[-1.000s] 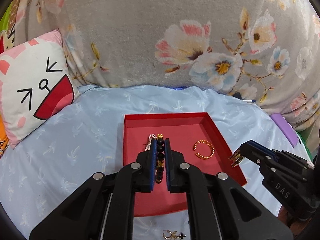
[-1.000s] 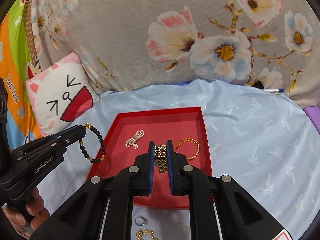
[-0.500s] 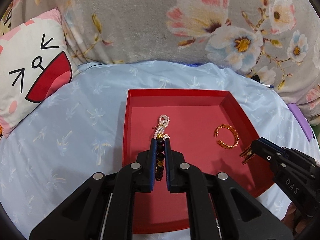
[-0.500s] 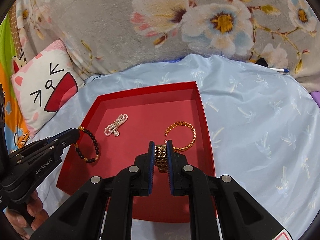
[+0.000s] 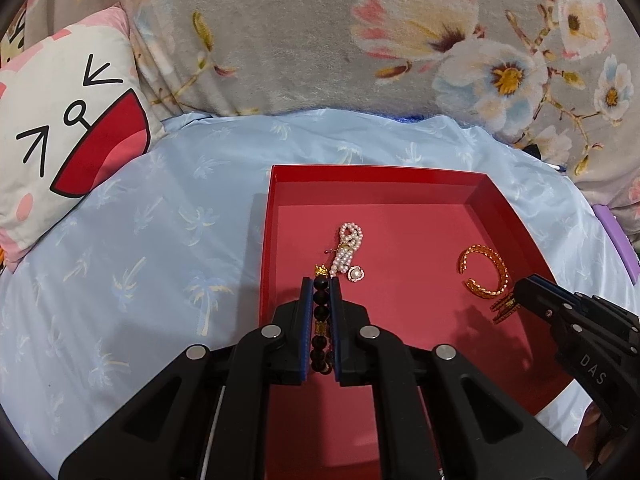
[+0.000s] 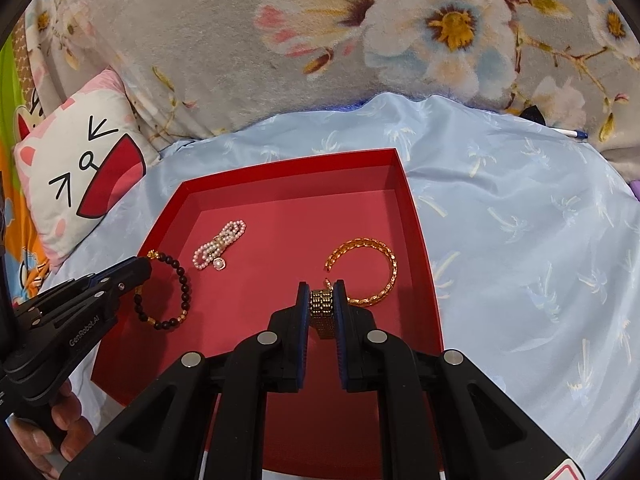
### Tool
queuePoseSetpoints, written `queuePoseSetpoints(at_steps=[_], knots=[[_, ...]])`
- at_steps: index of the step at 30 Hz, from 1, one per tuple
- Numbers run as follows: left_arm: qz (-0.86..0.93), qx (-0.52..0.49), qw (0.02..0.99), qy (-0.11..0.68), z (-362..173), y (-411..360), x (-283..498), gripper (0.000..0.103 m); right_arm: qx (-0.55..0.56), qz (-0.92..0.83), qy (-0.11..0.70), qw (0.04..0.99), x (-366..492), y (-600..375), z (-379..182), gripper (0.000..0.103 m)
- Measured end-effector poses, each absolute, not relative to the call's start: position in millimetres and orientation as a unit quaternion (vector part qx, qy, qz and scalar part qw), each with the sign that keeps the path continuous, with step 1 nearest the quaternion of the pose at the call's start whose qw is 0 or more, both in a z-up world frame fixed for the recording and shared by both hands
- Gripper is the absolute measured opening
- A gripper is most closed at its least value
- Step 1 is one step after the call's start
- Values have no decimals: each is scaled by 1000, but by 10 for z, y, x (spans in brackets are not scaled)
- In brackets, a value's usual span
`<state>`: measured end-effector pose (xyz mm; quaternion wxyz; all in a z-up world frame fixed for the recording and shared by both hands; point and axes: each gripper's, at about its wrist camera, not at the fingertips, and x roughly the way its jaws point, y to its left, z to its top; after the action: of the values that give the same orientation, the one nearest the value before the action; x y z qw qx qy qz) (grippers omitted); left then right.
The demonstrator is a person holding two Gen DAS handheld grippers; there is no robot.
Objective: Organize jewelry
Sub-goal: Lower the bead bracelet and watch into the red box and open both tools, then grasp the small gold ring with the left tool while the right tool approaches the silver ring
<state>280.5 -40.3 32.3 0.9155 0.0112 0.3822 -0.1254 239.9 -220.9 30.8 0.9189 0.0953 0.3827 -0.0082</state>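
Note:
A red tray (image 5: 276, 184) (image 6: 404, 184) lies on the blue sheet. In it lie a pearl bracelet (image 5: 349, 246) (image 6: 220, 242) and an open gold bangle (image 5: 484, 270) (image 6: 362, 270). My left gripper (image 5: 321, 284) (image 6: 142, 270) is shut on a black bead bracelet (image 5: 321, 320) (image 6: 178, 292), low over the tray's left part, beside the pearls. My right gripper (image 6: 323, 288) (image 5: 516, 300) is shut on a gold mesh band (image 6: 323, 306) (image 5: 502, 308), low over the tray's right part, just in front of the bangle.
A cat-face pillow (image 5: 68, 128) (image 6: 80, 168) leans at the back left. A flowered grey blanket (image 5: 320, 40) (image 6: 320, 40) rises behind the sheet. A purple object (image 5: 616, 236) lies right of the tray. A pen (image 6: 572, 133) lies at the back right.
Both grippers have moved forward and down over the tray with their jewelry. The loose pieces on the sheet before the tray have dropped out of view.

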Motion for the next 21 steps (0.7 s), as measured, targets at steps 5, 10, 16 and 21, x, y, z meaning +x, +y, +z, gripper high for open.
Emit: queuePoseSetpoints(at_steps=[5, 10, 16, 21], knots=[[-123, 3, 916, 383, 307, -358, 2804, 11, 87, -18, 367, 926, 2361, -2208, 353, 14], [-117, -8, 919, 376, 352, -285, 2734, 39, 100, -18, 356, 929, 2228, -2267, 434, 23], [-112, -10, 926, 361, 464, -202, 2538, 46, 103, -19, 349, 931, 1865, -2257, 494, 28], [-111, -10, 928, 355, 516, -116, 2254, 48, 102, -16, 351, 931, 1480, -2199, 458, 28]])
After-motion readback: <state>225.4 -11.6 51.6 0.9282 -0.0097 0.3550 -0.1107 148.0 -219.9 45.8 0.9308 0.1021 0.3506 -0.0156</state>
